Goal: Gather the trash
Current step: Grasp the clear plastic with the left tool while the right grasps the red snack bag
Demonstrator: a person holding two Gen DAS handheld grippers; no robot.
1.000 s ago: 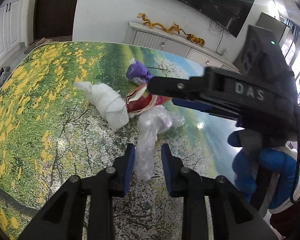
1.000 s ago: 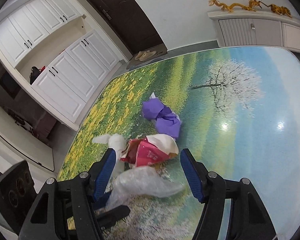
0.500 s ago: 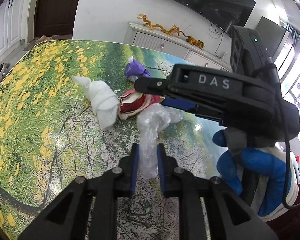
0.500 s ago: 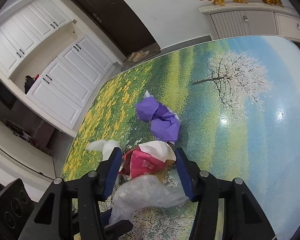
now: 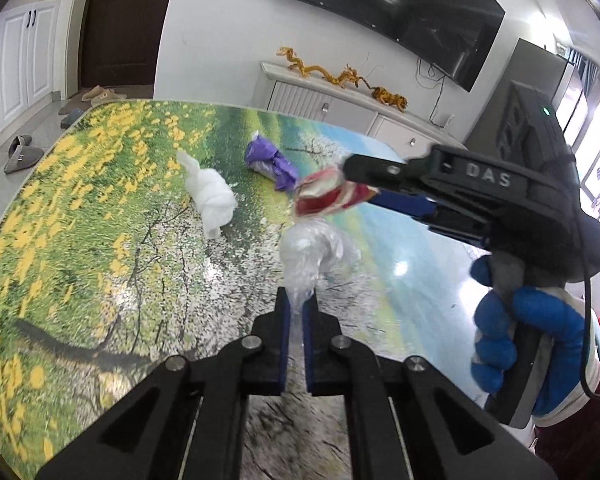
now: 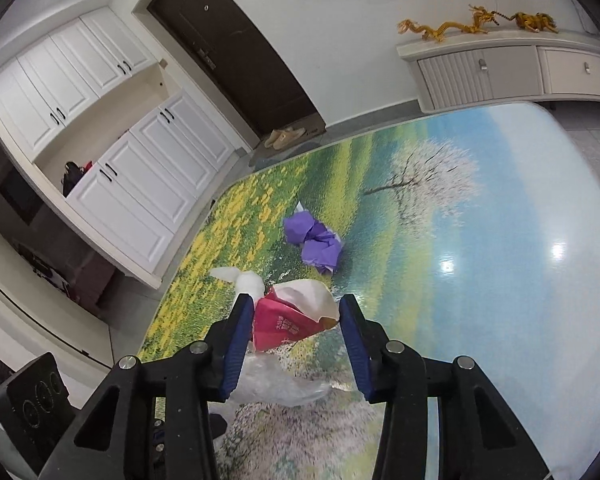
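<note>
On the landscape-print table [image 5: 80, 240] lie a white tissue wad [image 5: 212, 200] and a crumpled purple paper [image 5: 272, 160]. My left gripper [image 5: 296, 304] is shut on the tail of a clear plastic wrap [image 5: 312, 248], whose bulk bulges ahead of the fingertips. In the right wrist view my right gripper [image 6: 296, 304] has a red-and-white packet [image 6: 288, 320] between its blue pads, and its jaws are closing on it. The left wrist view shows that packet [image 5: 328, 196] held off the table at the right gripper's tip [image 5: 360, 184]. The plastic wrap [image 6: 276, 384] hangs below the right jaws.
A blue-gloved hand [image 5: 520, 328] holds the right gripper's handle. Beyond the table's far edge stands a white sideboard [image 6: 520, 72] with gold dragon figures [image 6: 440, 28]. A dark door [image 6: 236, 44], white cabinets [image 6: 140, 184] and slippers [image 5: 20, 156] lie to the left.
The left jaws closed fully on the plastic wrap. The right jaws narrowed onto the red-and-white packet and carried it up, away from the tissue wad. Both grippers rose and pulled back.
</note>
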